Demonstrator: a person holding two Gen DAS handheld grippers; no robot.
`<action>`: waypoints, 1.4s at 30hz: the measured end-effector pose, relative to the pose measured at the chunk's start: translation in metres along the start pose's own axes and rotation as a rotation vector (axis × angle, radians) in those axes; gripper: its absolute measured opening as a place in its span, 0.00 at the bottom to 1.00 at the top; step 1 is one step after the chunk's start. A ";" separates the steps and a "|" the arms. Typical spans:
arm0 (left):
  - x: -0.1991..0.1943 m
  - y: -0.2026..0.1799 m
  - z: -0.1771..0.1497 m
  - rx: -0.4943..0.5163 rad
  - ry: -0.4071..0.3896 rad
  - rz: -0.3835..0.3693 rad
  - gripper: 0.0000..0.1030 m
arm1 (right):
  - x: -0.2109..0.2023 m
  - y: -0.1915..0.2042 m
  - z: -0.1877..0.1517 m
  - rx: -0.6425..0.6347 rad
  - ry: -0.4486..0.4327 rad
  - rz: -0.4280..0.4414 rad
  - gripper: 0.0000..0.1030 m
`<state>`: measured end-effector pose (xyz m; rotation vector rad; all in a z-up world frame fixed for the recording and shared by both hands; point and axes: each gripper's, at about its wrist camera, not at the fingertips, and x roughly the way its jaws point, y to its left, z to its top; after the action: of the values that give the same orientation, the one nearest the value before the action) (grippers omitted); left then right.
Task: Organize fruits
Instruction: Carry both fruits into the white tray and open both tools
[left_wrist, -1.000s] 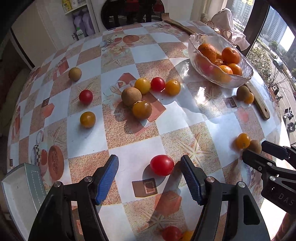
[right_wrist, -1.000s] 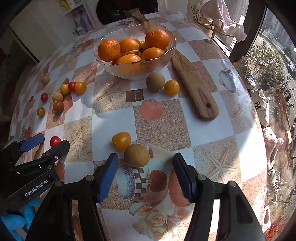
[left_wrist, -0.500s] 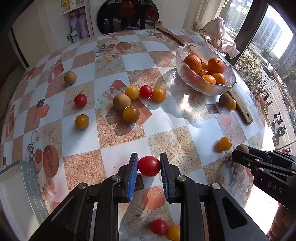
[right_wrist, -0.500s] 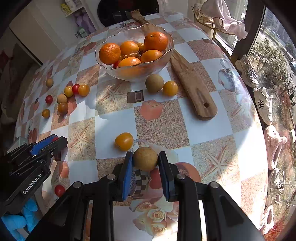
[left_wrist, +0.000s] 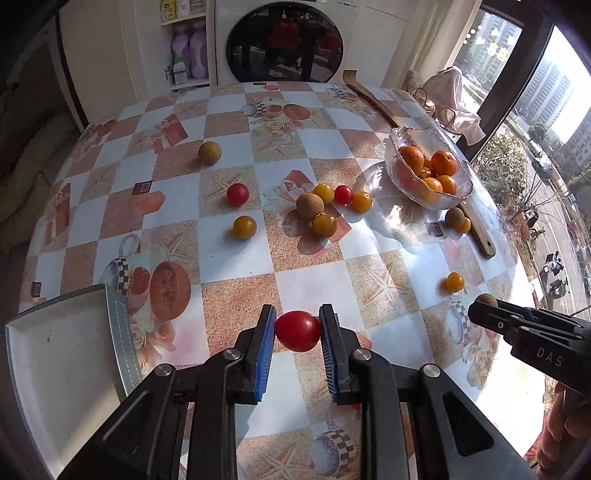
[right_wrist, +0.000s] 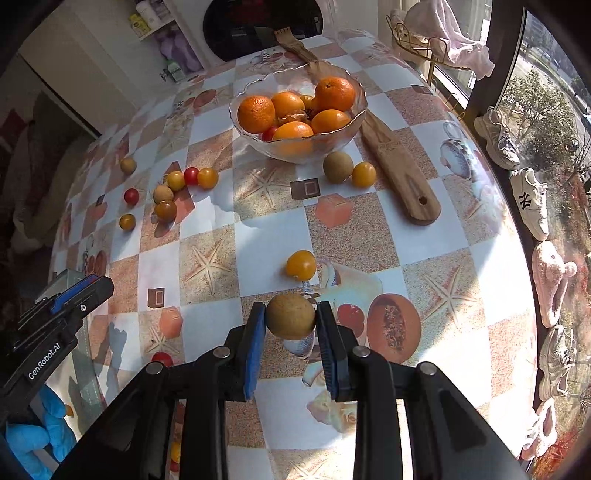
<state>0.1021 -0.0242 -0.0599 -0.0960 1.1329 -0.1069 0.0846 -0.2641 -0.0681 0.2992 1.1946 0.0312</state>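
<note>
Two handheld grippers each pinch one fruit above a checked tablecloth scattered with small fruit.

The left gripper (left_wrist: 297, 330) has its blue-padded fingers pressed against both sides of a red tomato (left_wrist: 297, 331); the right gripper (right_wrist: 290, 322) clamps a brown round fruit (right_wrist: 290, 316) the same way. Taking the glass bowl (right_wrist: 343, 134) of oranges (right_wrist: 256, 113) as landmark: both held fruits sit well on the near side of it. A yellow tomato (right_wrist: 301, 264) lies on the tablecloth (right_wrist: 269, 236) between the brown fruit and the bowl. Just beside the bowl's near edge rest another brown fruit (right_wrist: 338, 167) and a yellow tomato touching it, with a wooden board (right_wrist: 397, 166) running under and past the bowl's right. To the bowl's left lies a cluster of red, yellow and brown fruits (right_wrist: 183, 184). A grey tray (left_wrist: 55, 369) sits far from the bowl, at the near left table edge.
</note>
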 end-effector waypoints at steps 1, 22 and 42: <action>-0.002 0.006 -0.002 -0.007 -0.001 0.004 0.25 | -0.001 0.006 0.000 -0.008 0.000 0.005 0.30; -0.056 0.161 -0.065 -0.202 -0.024 0.176 0.25 | 0.009 0.204 -0.024 -0.291 0.067 0.187 0.30; -0.037 0.226 -0.119 -0.269 0.056 0.303 0.25 | 0.084 0.328 -0.040 -0.468 0.192 0.177 0.30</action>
<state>-0.0128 0.2022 -0.1067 -0.1598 1.2011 0.3146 0.1227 0.0745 -0.0776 -0.0127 1.3080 0.4960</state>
